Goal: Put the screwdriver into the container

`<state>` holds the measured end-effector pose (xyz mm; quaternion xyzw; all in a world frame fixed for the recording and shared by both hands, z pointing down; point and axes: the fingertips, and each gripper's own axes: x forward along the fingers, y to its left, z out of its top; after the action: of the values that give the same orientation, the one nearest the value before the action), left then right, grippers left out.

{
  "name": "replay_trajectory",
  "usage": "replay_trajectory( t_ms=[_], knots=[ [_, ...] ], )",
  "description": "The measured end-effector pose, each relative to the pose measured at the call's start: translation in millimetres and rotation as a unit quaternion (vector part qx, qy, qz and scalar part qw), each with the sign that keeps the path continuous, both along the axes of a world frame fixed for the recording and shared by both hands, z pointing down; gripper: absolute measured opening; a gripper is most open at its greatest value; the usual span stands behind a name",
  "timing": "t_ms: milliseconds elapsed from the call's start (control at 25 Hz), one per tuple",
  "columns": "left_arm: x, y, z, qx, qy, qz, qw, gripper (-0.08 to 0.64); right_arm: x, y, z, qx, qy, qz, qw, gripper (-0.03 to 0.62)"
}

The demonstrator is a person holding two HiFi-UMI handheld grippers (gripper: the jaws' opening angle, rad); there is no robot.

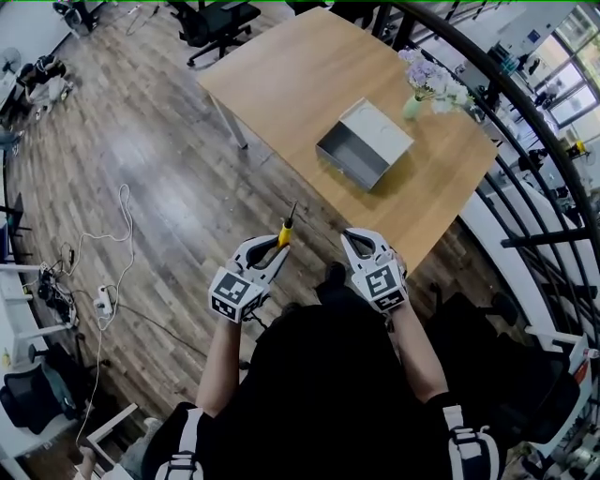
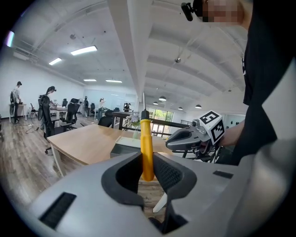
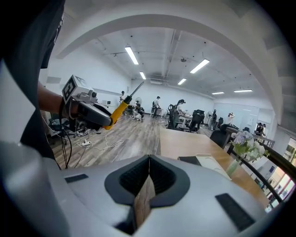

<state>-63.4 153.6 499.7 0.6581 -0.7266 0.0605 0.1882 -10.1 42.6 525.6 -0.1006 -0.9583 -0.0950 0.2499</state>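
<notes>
A screwdriver (image 1: 285, 230) with a yellow handle and a thin dark shaft is clamped in my left gripper (image 1: 275, 247), pointing up and forward. In the left gripper view the yellow handle (image 2: 147, 149) stands upright between the two pads. My right gripper (image 1: 359, 242) is shut with nothing in it, a little to the right of the left one. The grey open-topped container (image 1: 365, 143) sits on the wooden table (image 1: 281, 75), well ahead of both grippers. From the right gripper view the screwdriver (image 3: 121, 106) shows at the left and the container (image 3: 206, 162) lies low at the right.
A vase of pale flowers (image 1: 427, 82) stands behind the container on the table. A dark railing (image 1: 525, 122) curves along the right. Cables and a power strip (image 1: 103, 298) lie on the wood floor at the left. Office chairs (image 1: 220, 19) stand beyond the table.
</notes>
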Motion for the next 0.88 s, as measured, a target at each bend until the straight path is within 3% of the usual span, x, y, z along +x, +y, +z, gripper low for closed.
replay_trajectory(
  t_ms=[880],
  knots=[
    [0,-64,-8,-0.030,-0.022,-0.050,0.9980,0.083,-19,-70,7,-0.027,-0.012,-0.052,0.998,0.025]
  ],
)
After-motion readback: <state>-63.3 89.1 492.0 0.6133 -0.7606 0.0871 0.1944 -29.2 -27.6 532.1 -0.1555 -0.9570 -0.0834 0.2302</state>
